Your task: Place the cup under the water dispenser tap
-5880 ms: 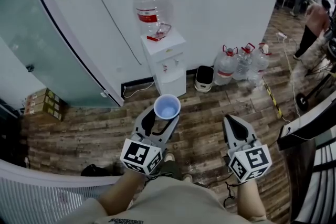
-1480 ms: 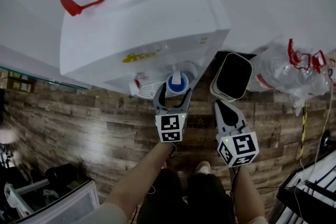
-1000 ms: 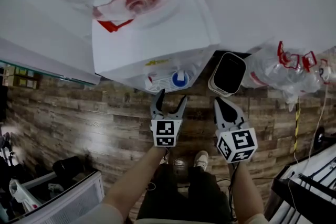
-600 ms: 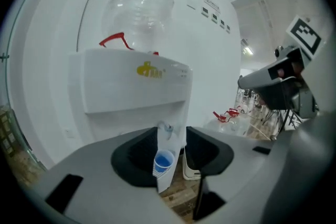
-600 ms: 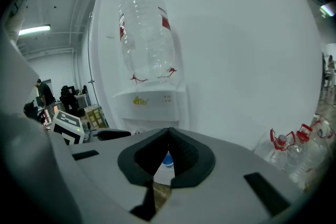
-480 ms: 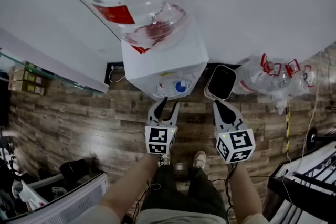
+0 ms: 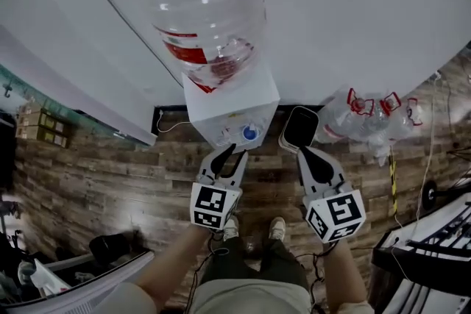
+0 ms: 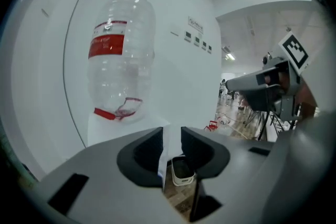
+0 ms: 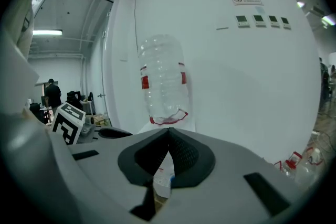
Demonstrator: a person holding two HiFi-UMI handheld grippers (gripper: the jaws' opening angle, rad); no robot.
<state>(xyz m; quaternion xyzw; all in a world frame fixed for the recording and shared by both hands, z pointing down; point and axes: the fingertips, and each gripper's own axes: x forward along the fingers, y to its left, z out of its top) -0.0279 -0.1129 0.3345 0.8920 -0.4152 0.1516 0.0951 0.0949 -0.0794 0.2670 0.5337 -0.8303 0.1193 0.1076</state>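
Observation:
A small blue cup (image 7: 251, 133) stands in the recess of the white water dispenser (image 7: 232, 103), under its taps; a large clear bottle (image 7: 206, 4) sits on top. My left gripper (image 7: 234, 151) hangs just in front of the dispenser, apart from the cup. Its jaws have just been closing, and a narrow gap with nothing in it remains (image 8: 171, 134). My right gripper (image 7: 302, 151) is level with it to the right, shut and empty (image 9: 168, 131). A sliver of blue, probably the cup (image 9: 171, 180), shows below its jaws.
A white bin with a dark inside (image 7: 299, 127) stands on the floor right of the dispenser, with several clear water bottles (image 7: 368, 118) beyond it. A white wall runs behind and a glass partition (image 7: 44, 106) lies to the left. Wooden floor (image 7: 110, 173) is underfoot.
Both grippers have risen and drawn back from the dispenser. The left jaws have gone from wide open to a narrow gap. The cup stays under the tap.

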